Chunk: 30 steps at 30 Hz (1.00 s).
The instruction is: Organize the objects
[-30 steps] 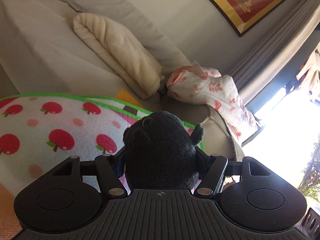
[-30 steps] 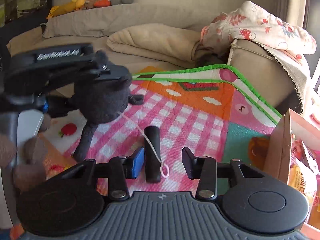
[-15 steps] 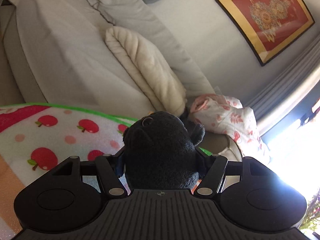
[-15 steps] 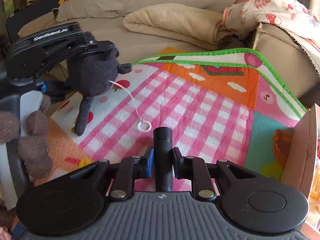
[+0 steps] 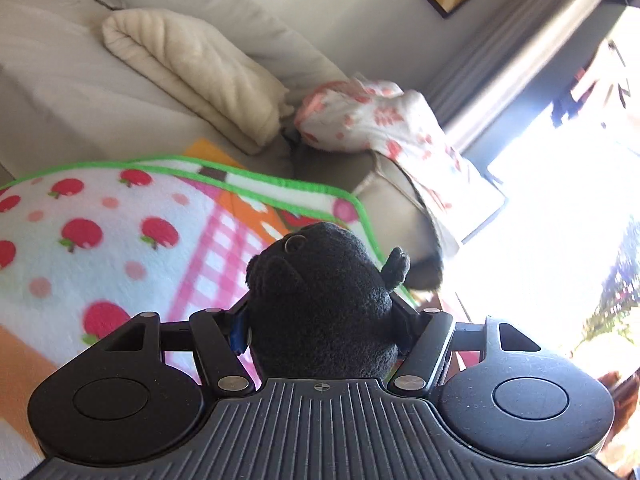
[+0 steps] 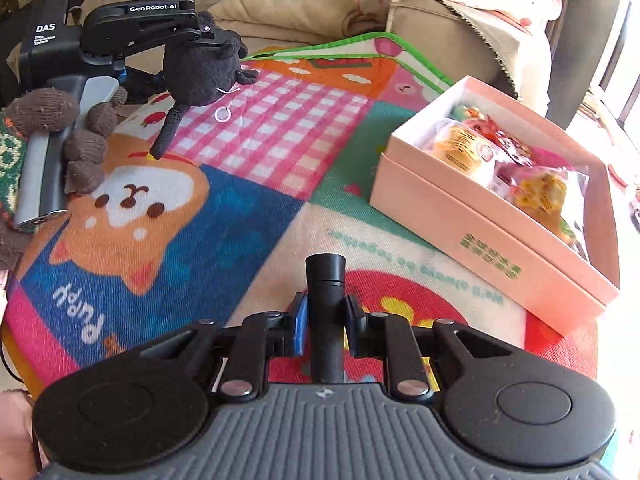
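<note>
My left gripper is shut on a black plush toy and holds it above the colourful play mat. The right wrist view shows that gripper at the far left with the plush, whose leg and white ring cord hang down to the mat. My right gripper is shut on a black cylinder, lifted above the mat. A pink open box holding several wrapped items lies to the right.
A beige sofa with a folded cream blanket and a floral cloth borders the mat's far side. A bright window is at right. The gloved hand on the left gripper's handle shows at left.
My right gripper has lifted the black cylinder off the mat and pulled back toward the near side, bringing the pink box into view. My left gripper has tilted down with the plush.
</note>
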Tool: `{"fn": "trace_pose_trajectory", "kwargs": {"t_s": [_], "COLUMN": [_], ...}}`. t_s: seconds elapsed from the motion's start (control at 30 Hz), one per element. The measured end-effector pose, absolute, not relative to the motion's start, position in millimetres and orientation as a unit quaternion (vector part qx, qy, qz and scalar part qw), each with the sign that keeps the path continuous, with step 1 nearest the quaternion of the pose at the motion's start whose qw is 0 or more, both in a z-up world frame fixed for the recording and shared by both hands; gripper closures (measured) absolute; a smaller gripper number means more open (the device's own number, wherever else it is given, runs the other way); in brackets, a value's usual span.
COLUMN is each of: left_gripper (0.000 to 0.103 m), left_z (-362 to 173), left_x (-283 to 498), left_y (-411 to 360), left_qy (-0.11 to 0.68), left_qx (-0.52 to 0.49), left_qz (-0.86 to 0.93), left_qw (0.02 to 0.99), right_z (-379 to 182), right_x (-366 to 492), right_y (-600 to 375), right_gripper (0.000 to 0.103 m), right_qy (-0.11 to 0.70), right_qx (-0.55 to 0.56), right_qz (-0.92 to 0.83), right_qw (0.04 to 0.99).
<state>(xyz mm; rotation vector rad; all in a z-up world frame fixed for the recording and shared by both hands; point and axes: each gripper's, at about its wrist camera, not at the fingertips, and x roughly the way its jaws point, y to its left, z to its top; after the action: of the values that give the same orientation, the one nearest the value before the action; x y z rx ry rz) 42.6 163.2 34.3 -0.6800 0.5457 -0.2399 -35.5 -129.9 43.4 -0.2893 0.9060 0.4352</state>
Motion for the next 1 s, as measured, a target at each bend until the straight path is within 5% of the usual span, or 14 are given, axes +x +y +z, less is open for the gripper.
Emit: {"fn": "trace_pose_trajectory", "kwargs": {"t_s": [0.27, 0.4, 0.57, 0.7, 1.0], "left_gripper": [0.033, 0.033, 0.033, 0.033, 0.033], "left_z": [40, 41, 43, 40, 33], "left_x": [-10, -22, -21, -18, -18], "left_y": [100, 88, 85, 76, 63], "left_qy": [0.319, 0.334, 0.347, 0.362, 0.379], "left_qx": [-0.261, -0.234, -0.221, -0.215, -0.192], "left_qz": [-0.177, -0.166, -0.154, -0.158, -0.167], "left_qw": [0.894, 0.898, 0.898, 0.893, 0.89], "right_z": [33, 27, 25, 23, 29], "right_x": [-62, -76, -84, -82, -71], "right_y": [-156, -166, -184, -193, -228], "right_gripper": [0.08, 0.051, 0.048, 0.036, 0.035], "right_qy": [0.406, 0.373, 0.349, 0.311, 0.319], "right_qx": [-0.148, -0.177, -0.193, -0.214, -0.116], "right_qz": [0.199, 0.175, 0.143, 0.078, 0.037], "right_qw": [0.879, 0.894, 0.906, 0.923, 0.94]}}
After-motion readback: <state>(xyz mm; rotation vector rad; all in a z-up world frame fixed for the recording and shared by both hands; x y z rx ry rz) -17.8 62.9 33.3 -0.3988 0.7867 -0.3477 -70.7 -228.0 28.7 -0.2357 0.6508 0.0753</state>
